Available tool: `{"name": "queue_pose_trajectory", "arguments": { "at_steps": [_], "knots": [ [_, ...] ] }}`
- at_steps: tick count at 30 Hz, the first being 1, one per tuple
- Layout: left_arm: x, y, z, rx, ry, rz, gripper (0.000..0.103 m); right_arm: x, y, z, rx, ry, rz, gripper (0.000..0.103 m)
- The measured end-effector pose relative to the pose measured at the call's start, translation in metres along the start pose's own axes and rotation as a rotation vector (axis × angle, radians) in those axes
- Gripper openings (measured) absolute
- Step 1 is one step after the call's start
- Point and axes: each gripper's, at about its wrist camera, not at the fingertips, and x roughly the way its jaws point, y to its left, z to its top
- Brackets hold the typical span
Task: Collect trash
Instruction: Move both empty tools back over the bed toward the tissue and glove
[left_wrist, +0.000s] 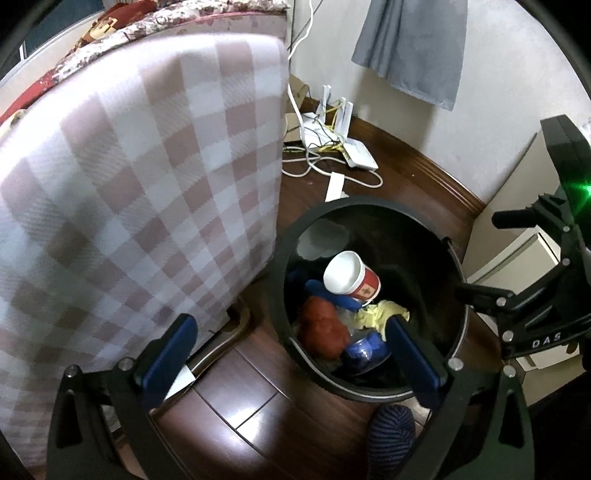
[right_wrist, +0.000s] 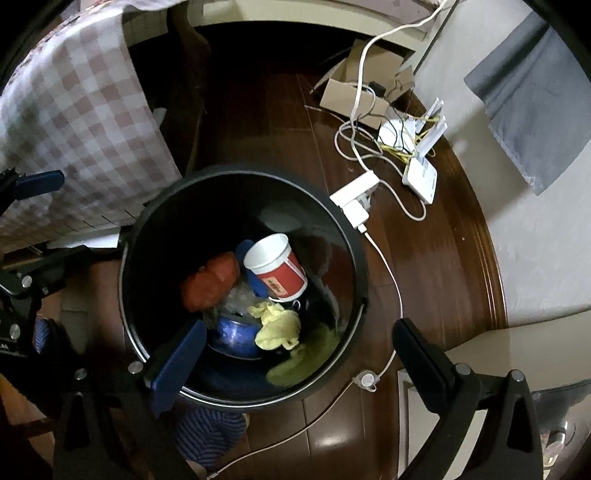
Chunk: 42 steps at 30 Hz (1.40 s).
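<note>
A round black bin (left_wrist: 275, 295) (right_wrist: 354, 236) stands on the dark wood floor. Inside lie a red-and-white paper cup (left_wrist: 351, 275) (right_wrist: 277, 267), a crumpled red wrapper (left_wrist: 323, 328) (right_wrist: 210, 282), yellow crumpled paper (left_wrist: 380, 314) (right_wrist: 275, 328) and a blue bowl-like piece (left_wrist: 364, 352) (right_wrist: 236, 338). My left gripper (left_wrist: 291, 358) hovers open over the bin's near-left rim, with nothing between its blue pads. Open and empty too, my right gripper (right_wrist: 301, 363) hangs above the bin's near rim, pointing steeply down.
A checked blanket (left_wrist: 129, 184) (right_wrist: 74, 110) drapes over furniture left of the bin. Behind the bin, a router (right_wrist: 421, 173), a power strip (right_wrist: 354, 203), cables and a cardboard box (right_wrist: 347, 92) lie on the floor. A striped sock (left_wrist: 391, 432) (right_wrist: 207, 435) is near the bin's front.
</note>
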Motion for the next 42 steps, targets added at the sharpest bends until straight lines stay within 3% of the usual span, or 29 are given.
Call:
{"name": "queue_pose_trajectory", "arguments": {
  "at_steps": [20, 27, 42],
  "knots": [
    [-0.074, 0.021, 0.003, -0.022, -0.142, 0.045, 0.102, -0.076, 0.029, 0.026, -0.057, -0.176, -0.009, 0.102],
    [-0.108, 0.044, 0.007, -0.048, -0.218, 0.107, 0.102, -0.102, 0.041, 0.039, -0.072, -0.251, 0.004, 0.102],
    [-0.138, 0.090, 0.011, -0.135, -0.299, 0.182, 0.102, -0.133, 0.076, 0.078, -0.129, -0.360, 0.048, 0.102]
  ]
}}
